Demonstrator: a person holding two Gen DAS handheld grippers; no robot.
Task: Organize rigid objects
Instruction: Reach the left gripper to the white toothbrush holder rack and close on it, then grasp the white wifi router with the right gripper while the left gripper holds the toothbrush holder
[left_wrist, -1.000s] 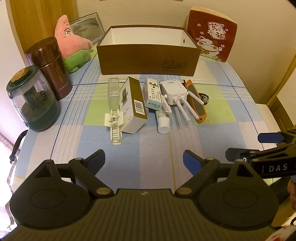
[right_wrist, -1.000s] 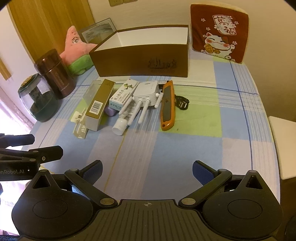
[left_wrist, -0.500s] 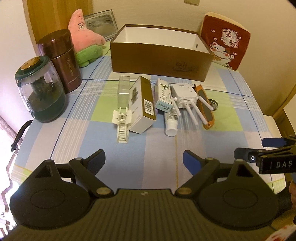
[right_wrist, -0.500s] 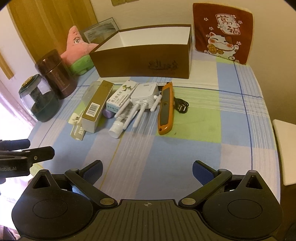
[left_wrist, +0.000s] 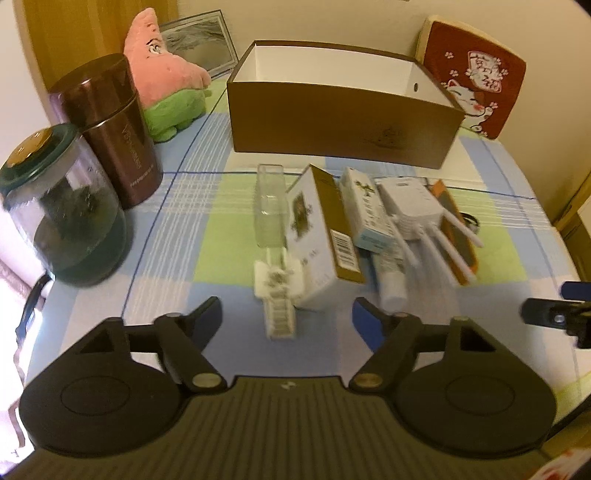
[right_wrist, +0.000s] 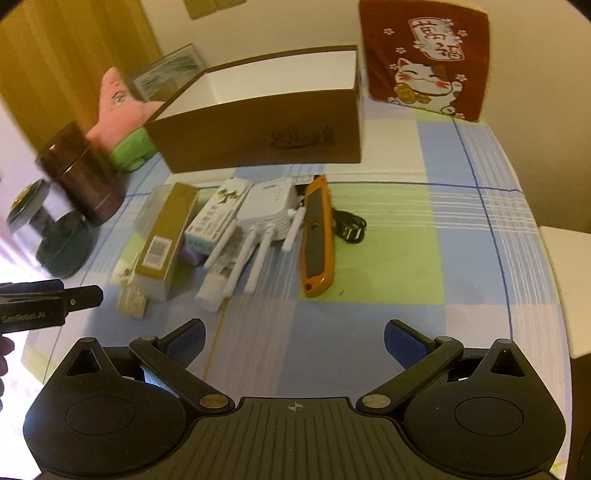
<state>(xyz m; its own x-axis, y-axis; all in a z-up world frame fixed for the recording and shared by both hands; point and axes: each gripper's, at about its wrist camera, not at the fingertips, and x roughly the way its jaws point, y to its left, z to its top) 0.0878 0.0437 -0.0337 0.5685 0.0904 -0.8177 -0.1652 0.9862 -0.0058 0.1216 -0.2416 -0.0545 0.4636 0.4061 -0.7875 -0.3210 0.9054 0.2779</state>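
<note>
Beside the router (right_wrist: 271, 206), the orange knife (right_wrist: 317, 240) lies lengthwise toward the box (right_wrist: 266, 133); both jaws spread.

Purple item (right_wrist: 192, 254) (mostly hidden under boxes) cannot be identified.

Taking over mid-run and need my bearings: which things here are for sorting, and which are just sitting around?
For the job: brown box, clear tube, gold carton, small white carton, white router, orange knife, black cable.

Lying about: brown canister, glass jar, pink plush, red cushion.

brown box (left_wrist: 340, 127), orange knife (right_wrist: 317, 240), checked tablecloth (right_wrist: 369, 332)
</note>
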